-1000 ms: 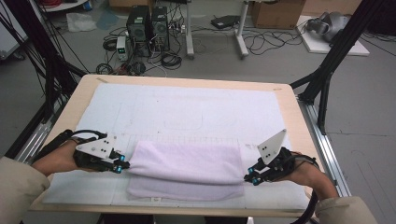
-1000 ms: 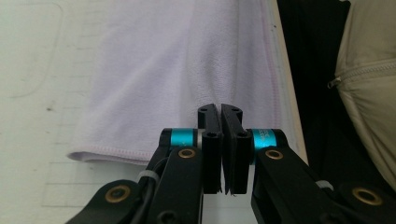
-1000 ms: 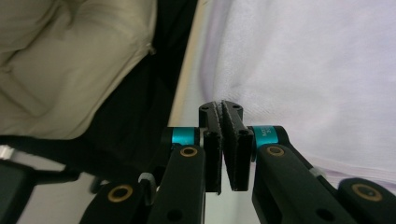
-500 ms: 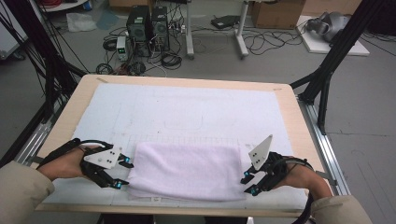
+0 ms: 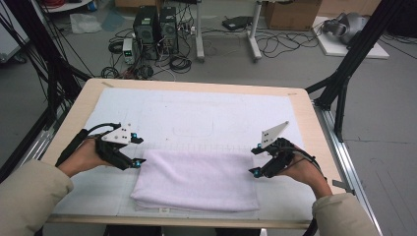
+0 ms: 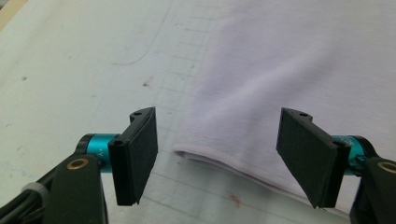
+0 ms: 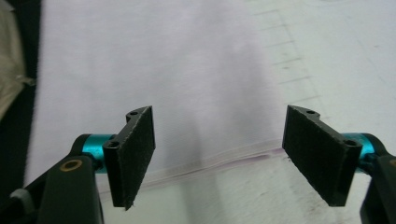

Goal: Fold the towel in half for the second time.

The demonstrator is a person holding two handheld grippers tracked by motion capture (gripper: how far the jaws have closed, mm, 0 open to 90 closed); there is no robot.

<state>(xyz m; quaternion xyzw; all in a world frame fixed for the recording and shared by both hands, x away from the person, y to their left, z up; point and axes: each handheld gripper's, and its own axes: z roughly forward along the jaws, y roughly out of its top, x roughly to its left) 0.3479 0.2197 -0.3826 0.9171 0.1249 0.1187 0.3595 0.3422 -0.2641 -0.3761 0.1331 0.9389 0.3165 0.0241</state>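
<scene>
Lying flat between both claws: the folded pale lilac terry towel (image 5: 196, 179), on the white gridded mat (image 5: 206, 118) over the light wooden table (image 5: 305, 113). Left gripper (image 5: 139, 151) sits just off the towel's left edge, jaws spread, having just been opening, nothing pinched (towel corner (image 6: 205, 156) shows ahead between them). Right gripper (image 5: 254, 159) sits at the right edge, jaws likewise just opened and spread, hem (image 7: 210, 163) ahead, untouched.
</scene>
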